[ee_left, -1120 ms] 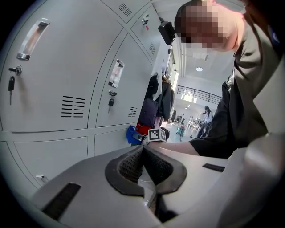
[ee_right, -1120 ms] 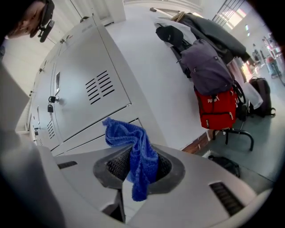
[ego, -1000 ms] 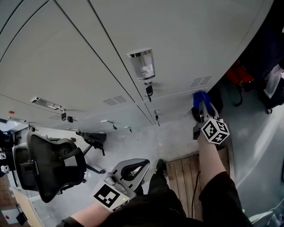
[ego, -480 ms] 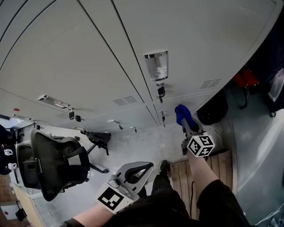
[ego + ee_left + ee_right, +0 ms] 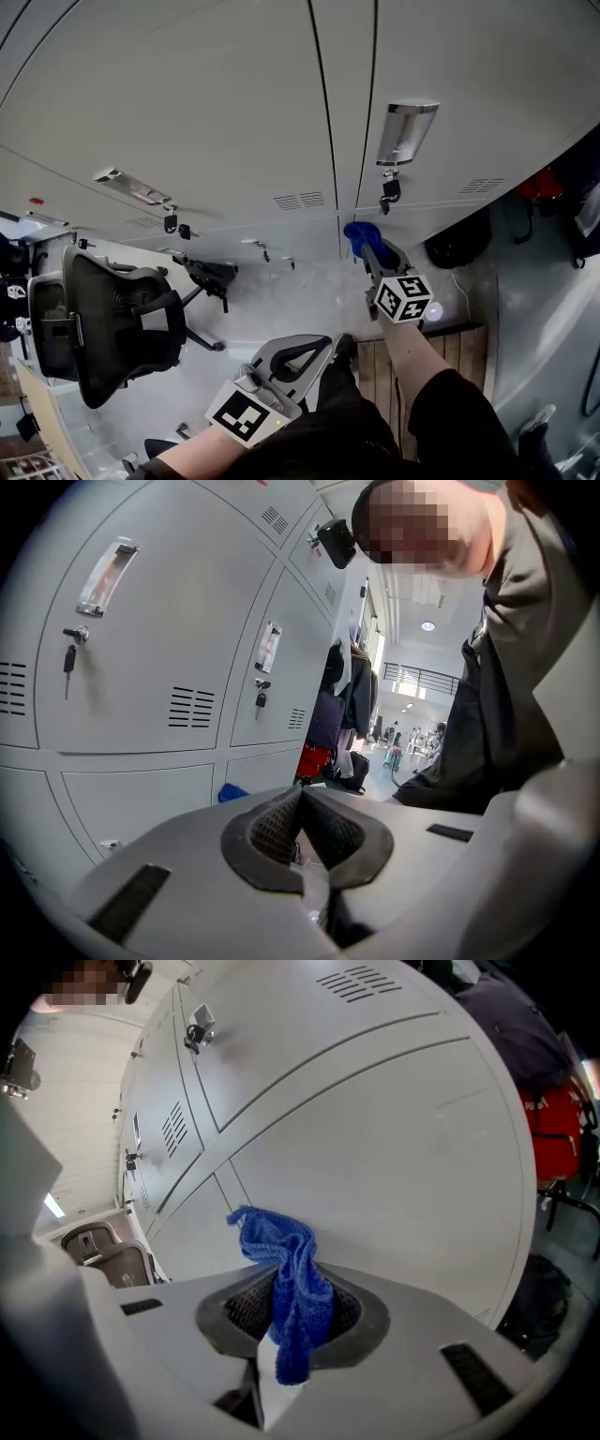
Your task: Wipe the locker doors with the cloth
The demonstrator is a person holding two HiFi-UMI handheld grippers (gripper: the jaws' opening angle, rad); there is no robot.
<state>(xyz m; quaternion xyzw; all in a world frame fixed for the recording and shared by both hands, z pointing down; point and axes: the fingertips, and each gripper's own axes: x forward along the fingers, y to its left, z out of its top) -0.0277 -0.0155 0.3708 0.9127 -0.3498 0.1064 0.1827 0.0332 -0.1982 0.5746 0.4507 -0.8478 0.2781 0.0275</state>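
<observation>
Grey locker doors (image 5: 234, 103) fill the upper head view, with a silver label holder (image 5: 405, 131) and a key (image 5: 388, 192) below it. A blue cloth (image 5: 358, 234) is pinched in my right gripper (image 5: 367, 248), which is shut on it and holds it against a low locker panel (image 5: 375, 1147); the cloth (image 5: 291, 1288) sticks out between the pads in the right gripper view. My left gripper (image 5: 295, 354) hangs low by the person's legs, shut and empty; its pads (image 5: 305, 827) meet, with the cloth (image 5: 232, 792) small beyond.
A black office chair (image 5: 103, 328) stands at the left on the floor. A wooden pallet (image 5: 450, 347) lies under the right arm. Dark bags (image 5: 459, 244) and a red item (image 5: 542, 183) sit at the lockers' right end. Coats (image 5: 347, 696) hang further along.
My right gripper has carried the blue cloth leftward along the bottom row of lockers. The head view has swung with it. The left gripper has stayed low.
</observation>
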